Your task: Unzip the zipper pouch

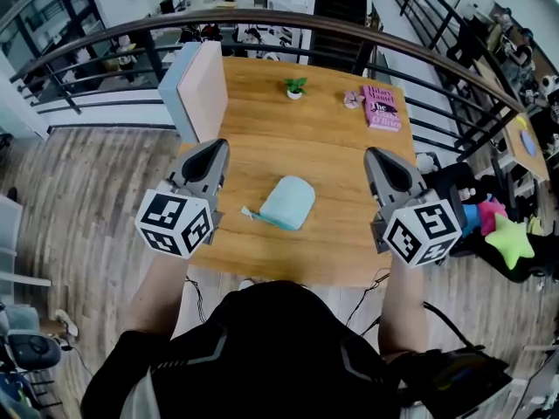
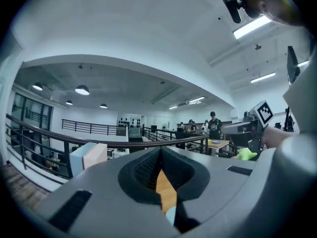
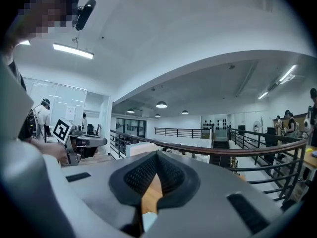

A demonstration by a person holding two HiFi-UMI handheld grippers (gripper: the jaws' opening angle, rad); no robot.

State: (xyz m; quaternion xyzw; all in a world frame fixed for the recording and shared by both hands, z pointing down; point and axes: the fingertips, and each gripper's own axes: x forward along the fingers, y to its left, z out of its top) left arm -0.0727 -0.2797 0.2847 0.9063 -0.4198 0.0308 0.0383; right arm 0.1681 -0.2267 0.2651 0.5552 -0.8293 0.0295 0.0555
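A pale teal zipper pouch (image 1: pixel 288 202) lies flat on the wooden table (image 1: pixel 262 120), near its front edge, with its zipper end and pull pointing left. My left gripper (image 1: pixel 216 151) hovers left of the pouch, apart from it, and its jaws are shut with nothing between them. My right gripper (image 1: pixel 377 157) hangs right of the pouch, also apart, shut and empty. In the left gripper view the left gripper (image 2: pixel 159 152) shows closed pads with only table wood behind them. The right gripper view shows the same for the right gripper (image 3: pixel 157 155).
A pink book (image 1: pixel 382 106) and a small potted plant (image 1: pixel 295 87) sit at the table's far side. A blue-and-pink board (image 1: pixel 194 90) stands upright at the far left corner. A curved railing (image 1: pixel 288 24) runs behind the table, and a green star toy (image 1: pixel 511 238) lies at the right.
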